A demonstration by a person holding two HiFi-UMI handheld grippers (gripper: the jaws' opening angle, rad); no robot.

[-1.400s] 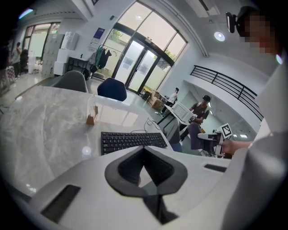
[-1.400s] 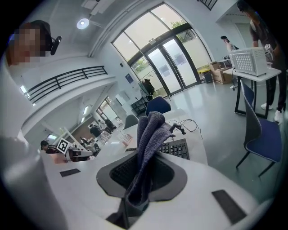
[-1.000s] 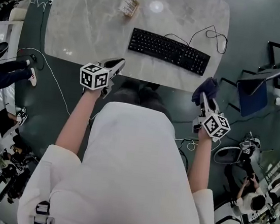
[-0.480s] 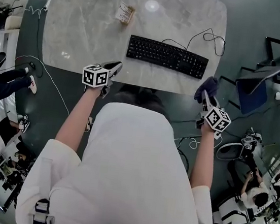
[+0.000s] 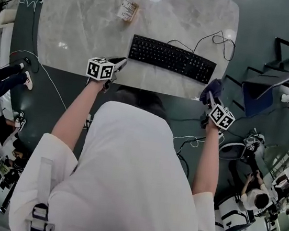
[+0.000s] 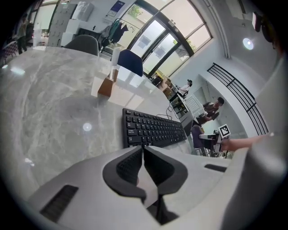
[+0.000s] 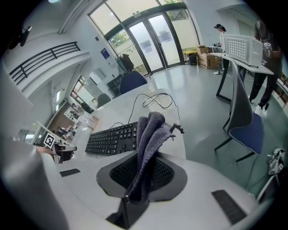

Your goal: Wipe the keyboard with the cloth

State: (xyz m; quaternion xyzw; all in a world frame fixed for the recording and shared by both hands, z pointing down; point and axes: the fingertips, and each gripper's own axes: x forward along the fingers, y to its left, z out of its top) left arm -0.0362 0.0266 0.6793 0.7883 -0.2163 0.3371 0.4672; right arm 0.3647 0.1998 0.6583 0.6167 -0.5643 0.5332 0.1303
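A black keyboard [image 5: 172,58] lies on the marble table [image 5: 93,21], its cable looping off to the right; it also shows as the keyboard [image 6: 150,129] and the keyboard [image 7: 112,138] in the gripper views. My left gripper [image 5: 121,61] is shut with nothing in it, just over the table's near edge, left of the keyboard. The right gripper [image 5: 210,96] hangs off the table's right near corner, shut on a dark grey-purple cloth [image 7: 148,139], which shows as the cloth [image 5: 213,88] in the head view.
A small brown-and-white box [image 5: 127,10] stands on the table behind the keyboard. A blue chair [image 5: 263,93] is to the right of the table, and cables [image 5: 44,73] trail on the floor at the left. People sit around the room's edges.
Both grippers have edged a little forward toward the table. The right one still holds the cloth; the left stays shut and empty.
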